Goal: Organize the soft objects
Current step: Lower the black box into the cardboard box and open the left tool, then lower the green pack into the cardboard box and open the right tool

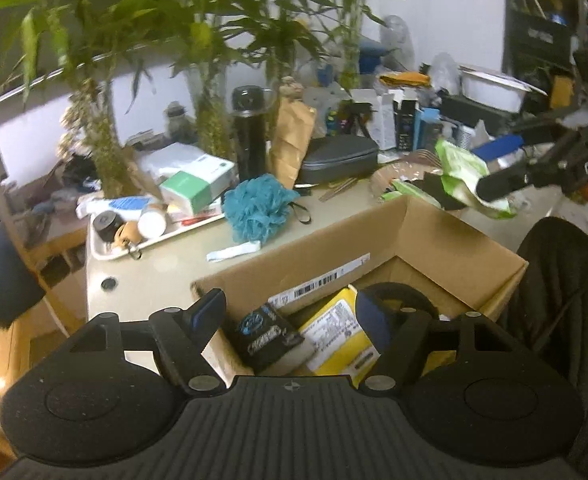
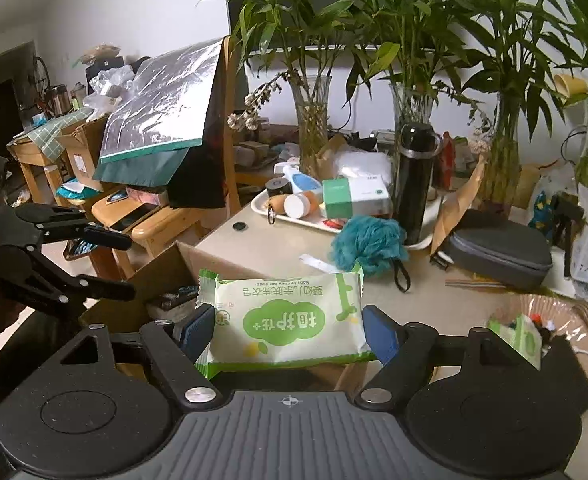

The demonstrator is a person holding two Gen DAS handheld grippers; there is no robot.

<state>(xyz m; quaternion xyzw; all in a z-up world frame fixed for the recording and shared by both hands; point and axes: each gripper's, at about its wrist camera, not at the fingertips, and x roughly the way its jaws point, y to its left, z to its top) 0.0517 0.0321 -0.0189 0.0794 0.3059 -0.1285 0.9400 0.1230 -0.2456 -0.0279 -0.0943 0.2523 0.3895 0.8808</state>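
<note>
Right gripper [image 2: 287, 330] is clenched on one green-and-white soft pack [image 2: 283, 318], a blue pad pressed against each short end, so the pack's long axis runs straight across from finger to finger with its printed face up toward the camera. From the left wrist view that same pack [image 1: 468, 178] hangs in the air just past the far right corner of the open cardboard box [image 1: 446, 236], which means the box lies down and to the left of the right gripper, on the person's side of the desk [image 2: 253, 240]. I judge the coming move turns on that offset: the pack has to travel back over the box's far wall and sink inside, and with its length held crosswise it should clear the opening easily. Left gripper [image 1: 289, 316] hovers released over the box's near side, jaws spread and nothing between them; it is the nearer of the two to the box, yet carries nothing. Counted: one pack in the grip, one similar green pack [image 2: 518, 334] lying in a clear bag at the desk's right edge, one teal bath pouf [image 2: 368, 246] near the middle of the desk beside the white tray [image 2: 269, 210], and one box already holding a yellow packet [image 1: 340, 330] and a black one [image 1: 267, 334].
</note>
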